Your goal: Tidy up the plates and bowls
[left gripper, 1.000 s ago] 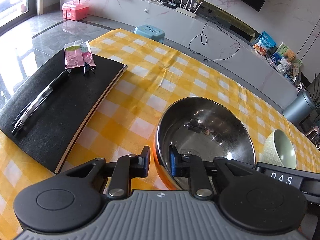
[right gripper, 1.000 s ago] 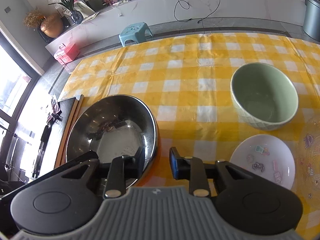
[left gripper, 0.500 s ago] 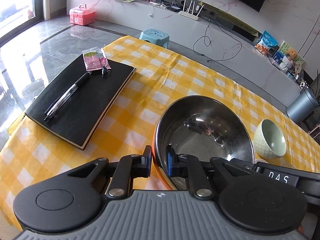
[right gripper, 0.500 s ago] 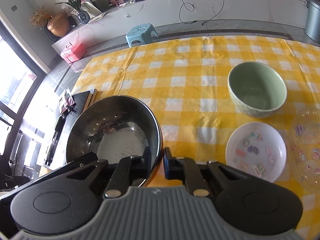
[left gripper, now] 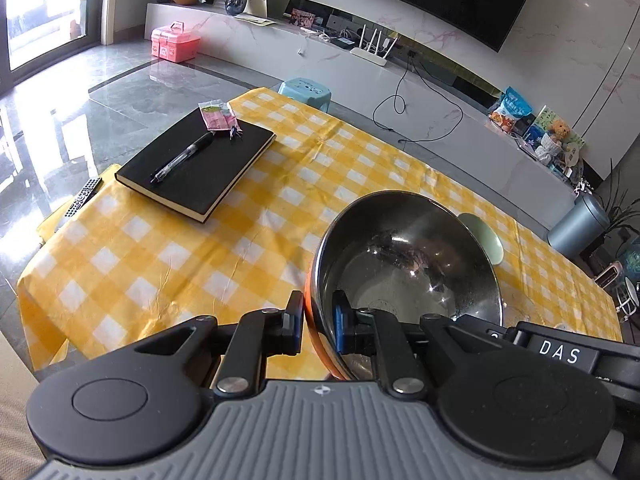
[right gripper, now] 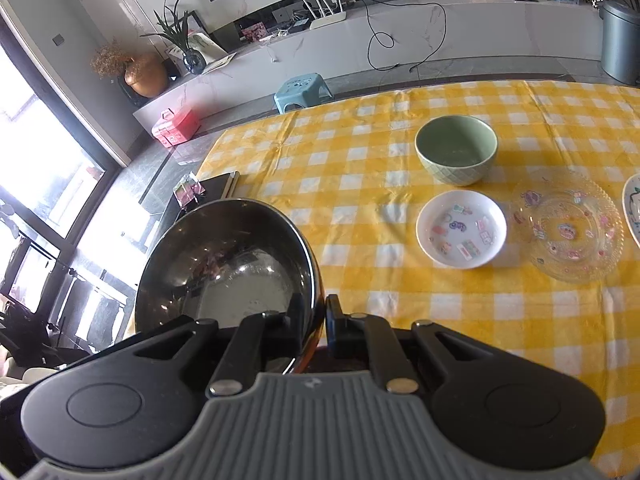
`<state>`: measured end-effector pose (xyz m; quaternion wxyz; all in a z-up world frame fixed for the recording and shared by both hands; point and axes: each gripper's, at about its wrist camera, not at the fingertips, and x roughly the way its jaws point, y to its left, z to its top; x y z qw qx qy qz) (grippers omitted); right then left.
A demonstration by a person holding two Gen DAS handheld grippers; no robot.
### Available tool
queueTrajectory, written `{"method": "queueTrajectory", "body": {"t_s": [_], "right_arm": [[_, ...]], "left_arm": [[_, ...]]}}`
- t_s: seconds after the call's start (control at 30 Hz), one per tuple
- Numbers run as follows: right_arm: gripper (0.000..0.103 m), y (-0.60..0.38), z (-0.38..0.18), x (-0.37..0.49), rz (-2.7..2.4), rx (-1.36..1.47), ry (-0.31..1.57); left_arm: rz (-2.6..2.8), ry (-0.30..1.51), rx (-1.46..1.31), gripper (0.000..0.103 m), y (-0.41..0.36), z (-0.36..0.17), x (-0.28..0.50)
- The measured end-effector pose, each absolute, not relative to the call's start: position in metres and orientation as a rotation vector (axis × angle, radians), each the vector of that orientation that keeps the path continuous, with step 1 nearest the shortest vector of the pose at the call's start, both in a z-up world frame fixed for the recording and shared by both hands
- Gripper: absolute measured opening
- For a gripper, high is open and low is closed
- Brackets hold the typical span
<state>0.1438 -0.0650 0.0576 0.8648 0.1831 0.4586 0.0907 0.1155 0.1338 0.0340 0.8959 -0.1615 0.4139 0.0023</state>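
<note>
Gripping the steel bowl [left gripper: 404,264] by opposite sides of its rim, the left gripper [left gripper: 318,322] and right gripper [right gripper: 314,322] each pinch the wall between narrow jaws, apparently holding it above the worktop [right gripper: 360,168]. The green bowl [right gripper: 456,154] sits far right of the right gripper, the nearer one, beyond the white dish [right gripper: 460,234] and glass plate [right gripper: 568,226]. The steel bowl's underside is hidden.
</note>
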Motion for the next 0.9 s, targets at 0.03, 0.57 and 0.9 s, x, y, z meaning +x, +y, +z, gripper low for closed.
{"method": "queueTrajectory", "body": {"t_s": [0.03, 0.57, 0.9], "right_arm": [[0.009, -0.067, 0.059, 0.138, 0.189, 0.384, 0.959], [0.009, -0.098, 0.059, 0.086, 0.167, 0.393, 0.971], [0.009, -0.105, 0.034, 0.088, 0.154, 0.399, 1.043]], "left_arm": [[0.001, 0.856, -0.335, 0.016, 0.132, 0.035, 0.11], [-0.043, 0.917, -0.295, 0.016, 0.107, 0.024, 0.068], [-0.056, 1.006, -0.257, 0.016, 0.098, 0.002, 0.068]]}}
